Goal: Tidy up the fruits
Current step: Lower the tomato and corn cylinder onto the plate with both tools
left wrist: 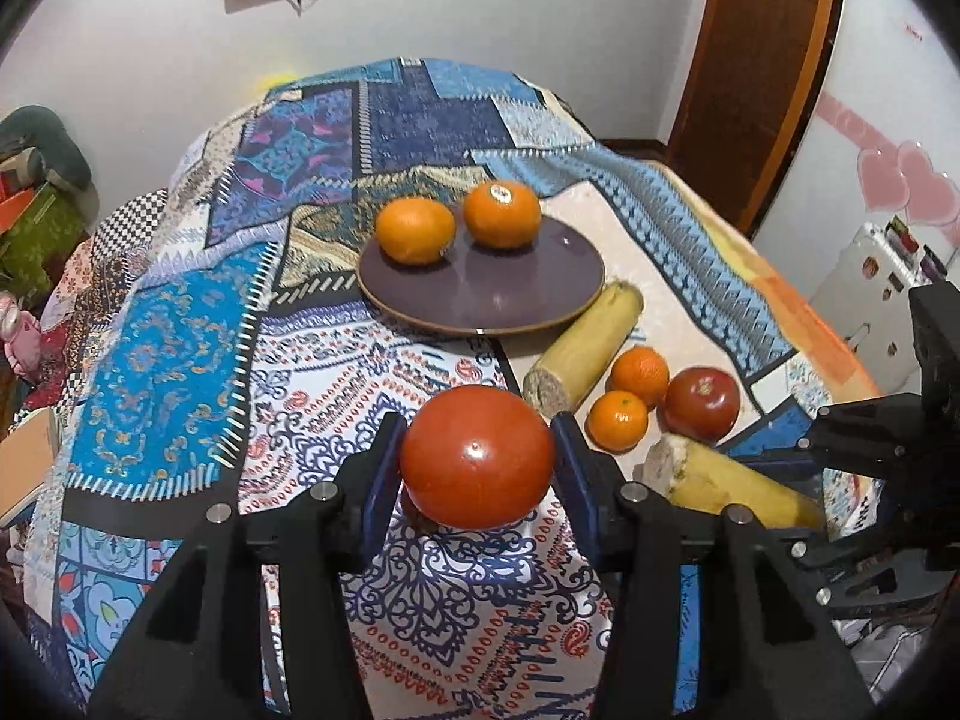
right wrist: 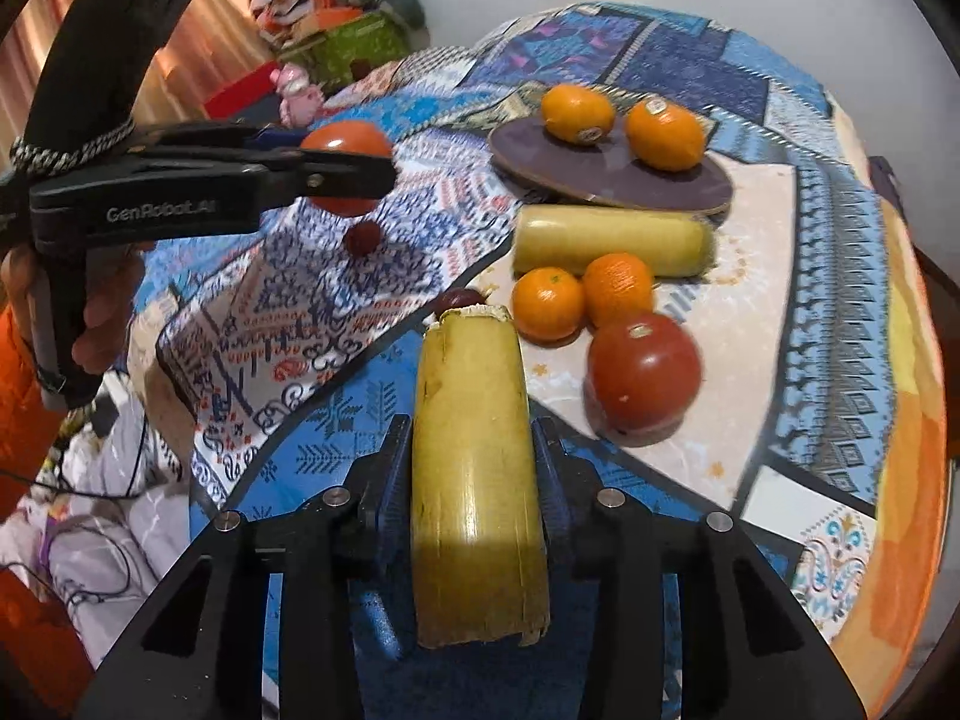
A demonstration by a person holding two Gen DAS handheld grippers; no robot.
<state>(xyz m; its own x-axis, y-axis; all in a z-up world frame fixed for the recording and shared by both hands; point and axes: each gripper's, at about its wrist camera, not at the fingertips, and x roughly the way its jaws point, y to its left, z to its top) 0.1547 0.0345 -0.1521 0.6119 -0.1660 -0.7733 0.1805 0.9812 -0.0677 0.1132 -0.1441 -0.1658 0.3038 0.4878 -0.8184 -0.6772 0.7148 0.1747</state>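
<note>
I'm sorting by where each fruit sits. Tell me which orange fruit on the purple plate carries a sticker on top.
The round orange at the back right of the purple plate: a white sticker sits on top. The other orange shows none there.

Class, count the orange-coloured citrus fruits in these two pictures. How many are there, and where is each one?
4. Two large oranges, one and another, sit on the purple plate. Two small ones, and, lie together on the table beside the red tomato. None seems hidden.

Held red tomato, yellow cane piece; 2 oranges plated.
</note>
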